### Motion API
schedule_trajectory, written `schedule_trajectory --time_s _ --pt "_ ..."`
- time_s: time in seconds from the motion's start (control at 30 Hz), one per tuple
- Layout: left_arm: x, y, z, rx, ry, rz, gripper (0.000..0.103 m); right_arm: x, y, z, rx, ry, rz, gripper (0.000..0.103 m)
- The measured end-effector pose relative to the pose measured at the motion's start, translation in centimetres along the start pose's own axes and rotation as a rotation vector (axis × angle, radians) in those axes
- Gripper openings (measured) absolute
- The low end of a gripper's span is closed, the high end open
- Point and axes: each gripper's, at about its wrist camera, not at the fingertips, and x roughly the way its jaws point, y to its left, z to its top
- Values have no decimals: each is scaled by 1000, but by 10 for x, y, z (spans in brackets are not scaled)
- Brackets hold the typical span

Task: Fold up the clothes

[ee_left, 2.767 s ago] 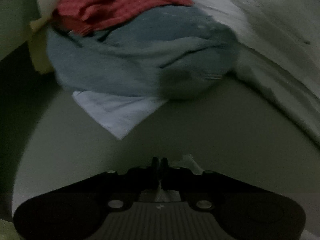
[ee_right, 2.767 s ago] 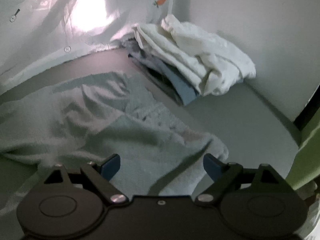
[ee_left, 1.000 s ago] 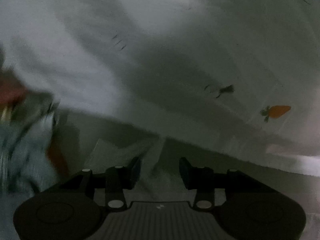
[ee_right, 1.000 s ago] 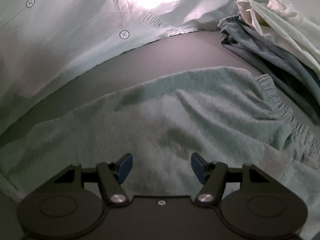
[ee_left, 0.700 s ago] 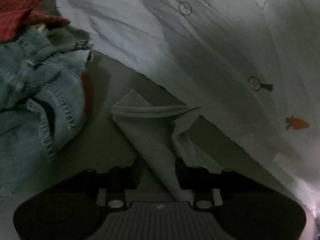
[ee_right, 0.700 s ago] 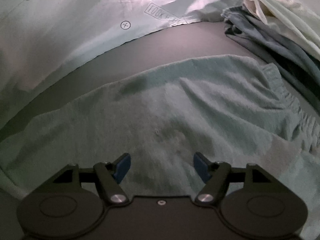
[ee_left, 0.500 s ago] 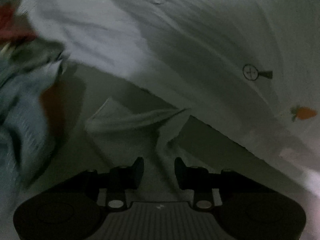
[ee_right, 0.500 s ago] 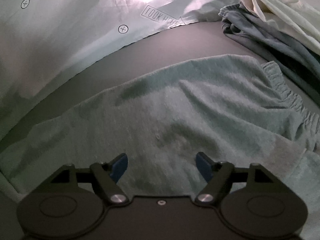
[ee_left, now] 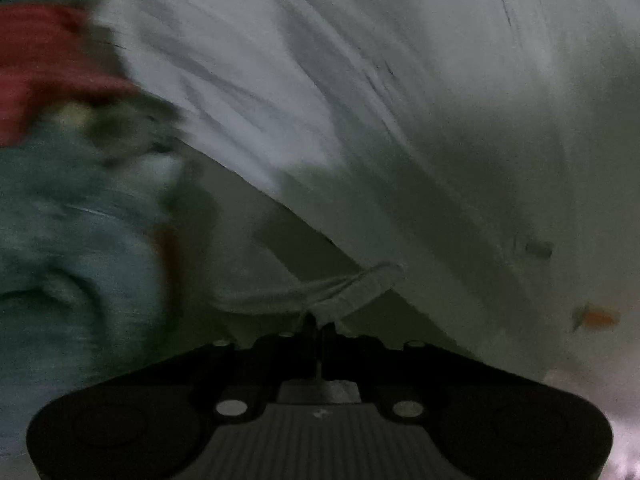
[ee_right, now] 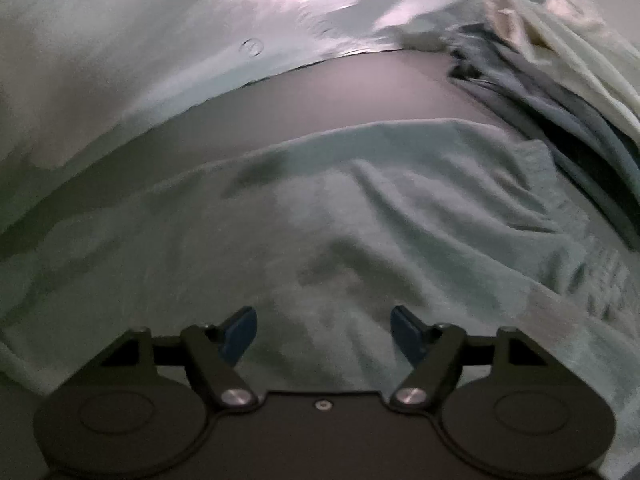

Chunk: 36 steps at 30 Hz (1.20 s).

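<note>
A dim grey worktop (ee_right: 360,92) runs up to a pale printed sheet (ee_right: 120,60) hanging behind it, with heaps of other clothes at either end: a red and blue pile (ee_left: 60,200) in the left wrist view, a cream and slate-blue stack (ee_right: 560,68) in the right. Across the middle lies the pale green garment (ee_right: 360,220), terry-looking, spread flat and wrinkled. Its long axis runs side to side across the right wrist view, the gathered waistband (ee_right: 600,264) pointing right toward the stack and the narrow end trailing off left. The left tool (ee_left: 318,326) is clamped tight on a corner of that narrow end (ee_left: 320,296), cloth pinched between its tips and lifted slightly; the view is blurred. The right tool (ee_right: 324,330) hovers over the wide part with its tips spread apart, holding nothing. On progress: the garment is laid out in a single layer with no crease folded in, so the folding of this piece lies ahead, judging by how it sits. Whether the side heaps are finished or waiting, I cannot tell.
</note>
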Motion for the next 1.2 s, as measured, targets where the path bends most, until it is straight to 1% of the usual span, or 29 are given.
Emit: schedule_trajectory --time_s 0.03,0.13,0.23,0.3,0.43,0.47,0.53,0.57,0.63,0.73,0.87,0.97,1.03,1.1,1.2 --pt "-17 12 3 -26 -17 6 1 -4 -6 1 24 -8 0 75" --pt "-47 35 -3 -16 -42 55 1 -15 -23 3 78 -38 -8 75" --pt "-59 53 -20 -14 -19 106 1 -27 -39 3 123 -67 -15 75" --pt "-59 62 -32 -8 9 132 2 -34 -47 3 142 -86 -15 75" --pt "-44 73 -56 107 73 265 8 -50 -63 1 179 -122 -17 75" --pt "-40 76 -61 129 88 299 11 -54 -68 0 182 -128 -19 75" --pt "-41 83 -69 153 107 342 12 -63 -78 -4 195 -141 -21 75" --pt "-47 84 -73 160 107 345 17 -69 -83 -7 203 -147 -23 75" --pt "-59 85 -78 178 100 347 23 -78 -93 -14 212 -158 -29 75" --pt "-87 85 -86 224 75 346 26 -91 -109 -27 227 -165 -42 77" --pt "-129 95 -99 183 46 320 34 -109 -138 -52 265 -167 -68 77" --pt "-161 103 -127 173 61 293 35 -121 -162 -68 292 -185 -110 77" --pt "-182 108 -150 168 77 276 37 -126 -178 -72 307 -197 -135 77" --pt "-197 112 -176 171 111 260 40 -131 -193 -77 323 -210 -161 77" --pt "-212 113 -219 171 170 253 41 -139 -216 -84 344 -226 -200 79"
